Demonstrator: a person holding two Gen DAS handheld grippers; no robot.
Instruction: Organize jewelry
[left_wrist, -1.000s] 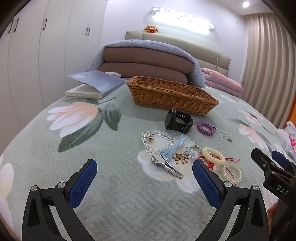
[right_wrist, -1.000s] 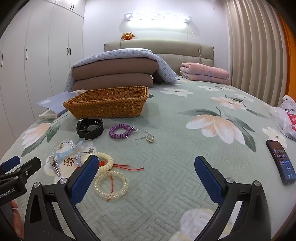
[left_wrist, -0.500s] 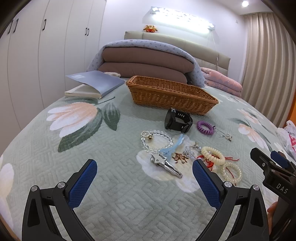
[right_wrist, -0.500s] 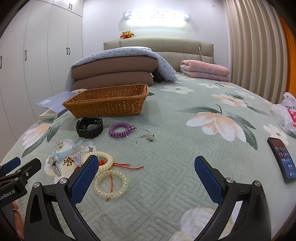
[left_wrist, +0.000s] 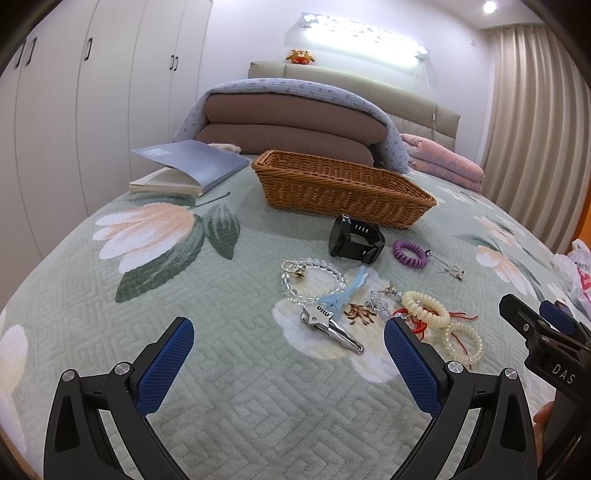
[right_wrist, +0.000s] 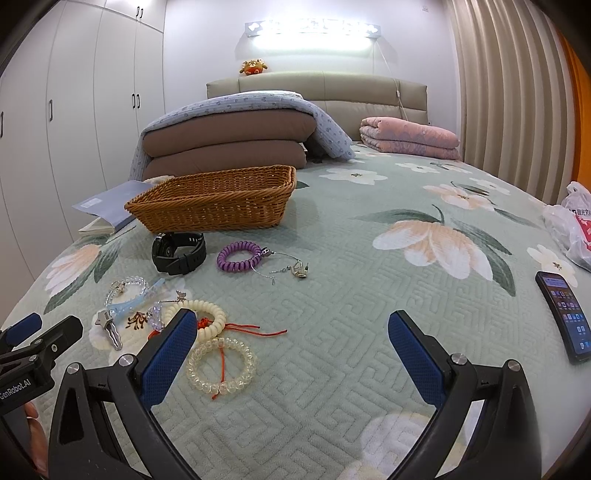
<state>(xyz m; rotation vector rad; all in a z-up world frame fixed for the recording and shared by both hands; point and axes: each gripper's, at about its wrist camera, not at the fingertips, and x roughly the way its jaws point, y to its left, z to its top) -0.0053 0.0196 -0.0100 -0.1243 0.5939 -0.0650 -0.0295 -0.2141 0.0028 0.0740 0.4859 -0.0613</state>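
Observation:
Jewelry lies scattered on the green floral bedspread in front of a wicker basket (left_wrist: 343, 186) (right_wrist: 218, 201). A black watch (left_wrist: 354, 240) (right_wrist: 179, 253) and a purple coil band (left_wrist: 408, 253) (right_wrist: 238, 256) with a thin wire chain (right_wrist: 286, 267) are nearest the basket. Closer lie a clear bead bracelet (left_wrist: 312, 278) (right_wrist: 125, 286), a light-blue clip (left_wrist: 341, 293), a silver hair clip (left_wrist: 332, 328) (right_wrist: 109, 326), a cream coil band (left_wrist: 424, 308) (right_wrist: 205, 317) and a clear coil band with red cord (left_wrist: 461, 341) (right_wrist: 221, 365). My left gripper (left_wrist: 284, 363) and right gripper (right_wrist: 293, 360) are both open and hold nothing.
An open book (left_wrist: 188, 170) lies left of the basket. Folded brown quilts (right_wrist: 229, 146) and a pink blanket (right_wrist: 410, 138) are stacked at the headboard. A phone (right_wrist: 565, 314) and a plastic bag (right_wrist: 572, 221) lie at the right. Wardrobe doors line the left wall.
Both grippers have drifted slightly; the right view has edged a little closer to the jewelry. Nothing has been picked up or moved.

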